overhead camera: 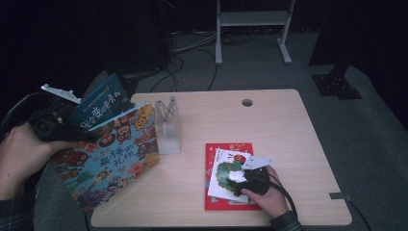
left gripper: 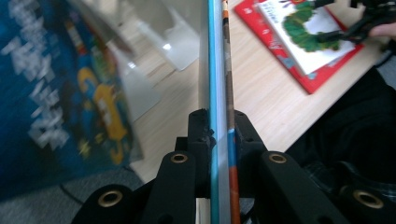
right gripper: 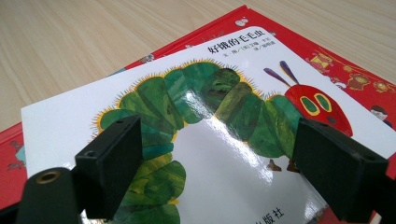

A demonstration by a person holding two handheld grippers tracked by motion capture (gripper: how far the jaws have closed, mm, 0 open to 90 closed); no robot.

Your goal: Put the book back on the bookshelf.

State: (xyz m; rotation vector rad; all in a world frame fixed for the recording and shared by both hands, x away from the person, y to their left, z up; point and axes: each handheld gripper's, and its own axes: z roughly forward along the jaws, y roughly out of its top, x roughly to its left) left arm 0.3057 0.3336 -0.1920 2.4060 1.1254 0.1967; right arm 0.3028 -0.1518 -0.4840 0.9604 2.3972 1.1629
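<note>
My left gripper [overhead camera: 85, 134] [left gripper: 219, 122] is at the table's left edge, shut on the thin edge of a colourful monster picture book [overhead camera: 113, 156] [left gripper: 219, 56], which is tilted up off the table. A dark blue book [overhead camera: 100, 103] [left gripper: 51, 88] stands just behind it; I cannot tell what supports it. My right gripper [overhead camera: 239, 176] [right gripper: 219, 154] is open at the front right, its jaws apart over a white caterpillar book [overhead camera: 222, 179] [right gripper: 210, 116] [left gripper: 306, 35]. That book lies on a red book [overhead camera: 226, 149] [right gripper: 355, 74] [left gripper: 313, 84].
A clear acrylic book stand [overhead camera: 168, 126] [left gripper: 180, 42] is upright on the wooden table [overhead camera: 269, 125], just right of the lifted book. A cable hole [overhead camera: 247, 102] is near the far edge. Metal frame legs [overhead camera: 252, 29] and cables lie on the floor beyond.
</note>
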